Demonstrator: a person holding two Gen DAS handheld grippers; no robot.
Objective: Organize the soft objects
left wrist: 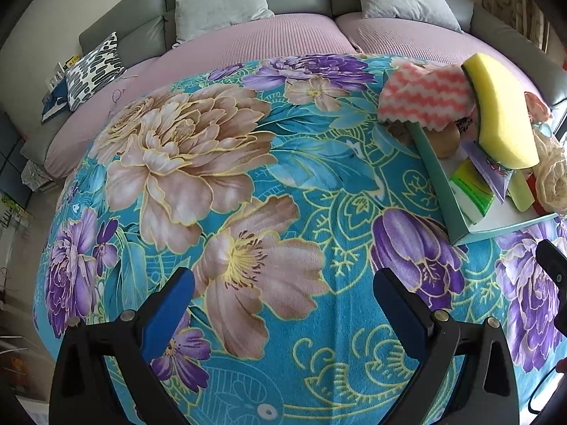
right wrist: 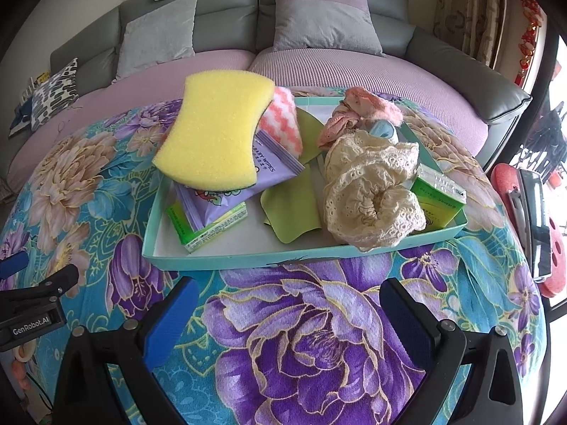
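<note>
Both tools spread, empty: left (left wrist: 283, 304), right (right wrist: 288, 310) | tray (right wrist: 226, 258) edge just ahead | blanket (left wrist: 219, 163) bare leftward

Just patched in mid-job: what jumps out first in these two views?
The big yellow sponge stands out, perched on a purple baby wipes pack at the left end of the teal tray. At the tray's right end sits a bulky cream lace scrunchie. Everything lies on a loud floral blanket, and both the left gripper and right gripper are open and empty, short of the tray.
</note>
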